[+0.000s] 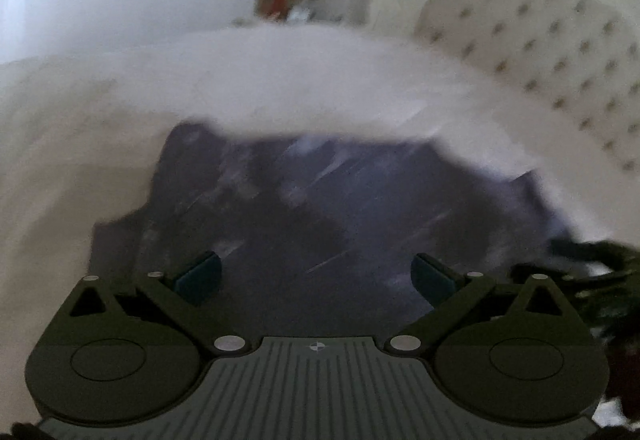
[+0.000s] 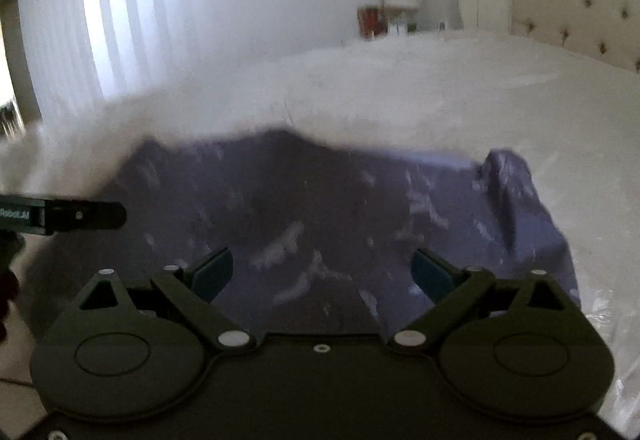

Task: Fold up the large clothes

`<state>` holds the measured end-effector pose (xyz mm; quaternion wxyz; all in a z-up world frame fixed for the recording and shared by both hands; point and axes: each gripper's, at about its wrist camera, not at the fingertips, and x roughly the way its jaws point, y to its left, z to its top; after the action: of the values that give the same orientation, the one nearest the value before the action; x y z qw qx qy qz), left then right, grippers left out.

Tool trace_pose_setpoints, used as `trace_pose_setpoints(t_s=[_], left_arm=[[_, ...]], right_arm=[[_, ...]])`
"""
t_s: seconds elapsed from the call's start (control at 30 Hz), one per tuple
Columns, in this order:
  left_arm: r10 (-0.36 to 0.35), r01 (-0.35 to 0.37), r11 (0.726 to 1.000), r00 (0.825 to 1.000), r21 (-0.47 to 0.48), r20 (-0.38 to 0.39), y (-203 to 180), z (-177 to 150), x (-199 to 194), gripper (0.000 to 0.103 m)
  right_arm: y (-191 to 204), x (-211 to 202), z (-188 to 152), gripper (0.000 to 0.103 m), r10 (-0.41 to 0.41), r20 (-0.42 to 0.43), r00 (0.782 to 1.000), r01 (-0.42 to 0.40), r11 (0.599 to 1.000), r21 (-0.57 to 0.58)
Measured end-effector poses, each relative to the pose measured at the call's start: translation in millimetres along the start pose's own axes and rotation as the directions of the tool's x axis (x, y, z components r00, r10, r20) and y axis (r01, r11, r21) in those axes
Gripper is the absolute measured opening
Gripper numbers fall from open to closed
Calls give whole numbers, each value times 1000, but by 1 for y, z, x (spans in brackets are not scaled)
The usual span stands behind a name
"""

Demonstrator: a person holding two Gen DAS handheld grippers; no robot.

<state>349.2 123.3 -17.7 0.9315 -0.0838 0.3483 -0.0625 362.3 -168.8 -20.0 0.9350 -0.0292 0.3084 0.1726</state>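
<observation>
While both views blur with motion, the garment (image 2: 320, 208), purple with pale marks, lies spread on the white bed (image 2: 440, 88), filling the middle of each frame. Low in the left wrist view, the left hand-held gripper (image 1: 316, 276) has its jaws spread wide, nothing between them, the cloth beyond. Low in the right wrist view, the right hand-held gripper (image 2: 322, 272) is likewise wide apart and holds nothing. A tufted headboard (image 1: 552, 52) fills the upper right, and a curtain (image 2: 104, 20) the upper left.
</observation>
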Motion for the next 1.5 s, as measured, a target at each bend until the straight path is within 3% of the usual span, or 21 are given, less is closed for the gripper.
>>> trace_pose_setpoints(t_s=[0.07,0.2,0.3,0.4,0.57,0.73,0.83,1.1,1.5], left_arm=[[48,-49,999,998,-10,-41,21,-11,9,102],[36,-37,999,998,-21,-52,42,-13,11,102],[46,-47,999,996,-7,-70,41,-10,10,102],[20,-22,999,998,-45,-56,46,-6,-3,102],[-49,49,992,999,-114,7,61,-19,-48,103],[-96,95,980,995,-175,2,74,-39,-77,103],[-133,124,966,991,-227,-21,81,-56,-87,103],[-157,124,943,984,-309,-83,87,-74,-72,103],[-166,130,908,984,-398,-57,88,-57,-19,103]], right_arm=[[-11,13,-7,96,-88,-43,995,88,996,2],[-71,23,-21,96,-212,-100,972,229,950,210],[-95,21,-28,98,-277,-142,950,306,918,251],[-112,3,-36,98,-228,-131,965,260,896,359],[-129,-47,-56,98,-151,-32,988,150,889,432],[-140,-92,-83,102,-33,35,999,11,863,505],[-137,-102,-94,102,9,35,999,-27,846,532],[-137,-97,-121,102,99,4,995,-78,761,644],[-131,-46,-116,103,175,82,981,-181,683,708]])
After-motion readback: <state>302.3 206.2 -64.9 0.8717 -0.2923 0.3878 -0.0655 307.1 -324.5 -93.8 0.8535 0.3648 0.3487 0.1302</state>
